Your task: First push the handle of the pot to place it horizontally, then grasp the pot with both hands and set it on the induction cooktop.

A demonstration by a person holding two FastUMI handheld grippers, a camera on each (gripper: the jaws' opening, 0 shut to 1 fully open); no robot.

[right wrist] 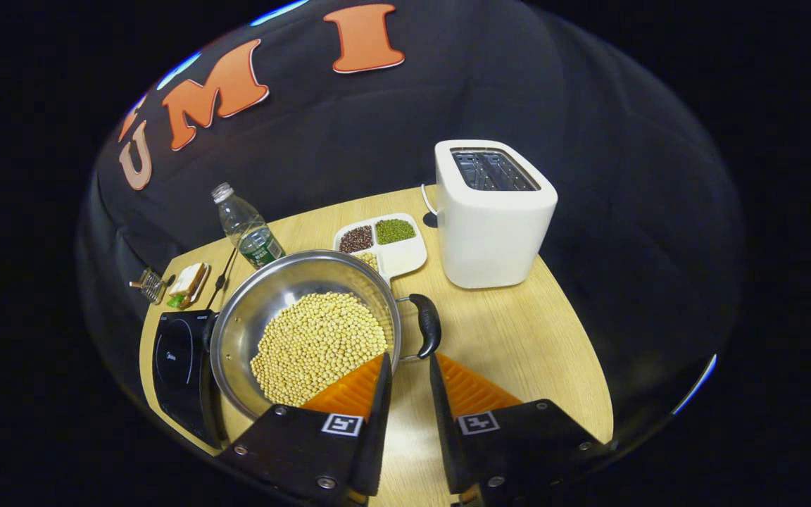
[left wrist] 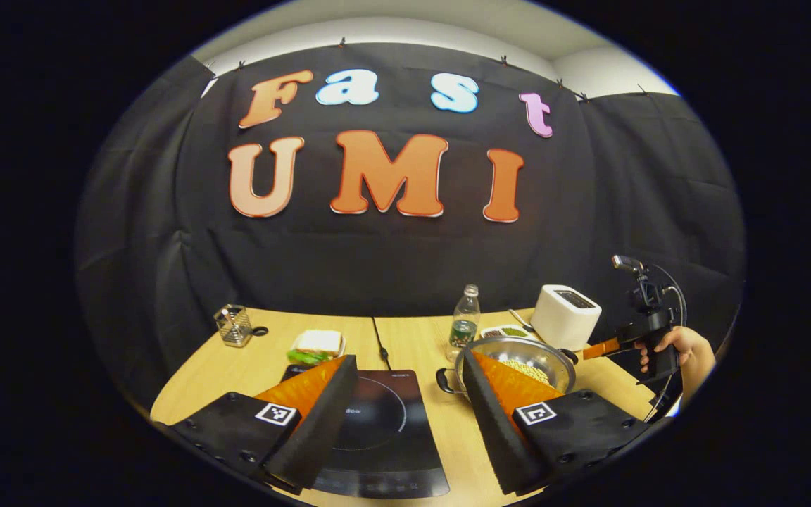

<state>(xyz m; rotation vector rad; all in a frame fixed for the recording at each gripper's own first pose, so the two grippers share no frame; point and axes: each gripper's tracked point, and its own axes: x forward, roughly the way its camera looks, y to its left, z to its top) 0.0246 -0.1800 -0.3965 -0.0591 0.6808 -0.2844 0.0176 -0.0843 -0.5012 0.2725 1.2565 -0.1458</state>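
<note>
The left gripper hangs with jaws wide apart, holding nothing, over the cooktop. The right gripper has jaws narrowly parted just near the pot handle, gripping nothing.

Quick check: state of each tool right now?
Left tool: open wide, holding nothing, above the induction cooktop.
Right tool: fingers narrowly apart, holding nothing, near the pot handle.

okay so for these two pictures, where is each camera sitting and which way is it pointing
Left gripper view: rides the left gripper, low, facing the booth wall across the induction cooktop; the right gripper and its hand show farther off.
Right gripper view: rides the right gripper, looking down at the pot.
Both show pot, cooktop, toaster, bottle.
</note>
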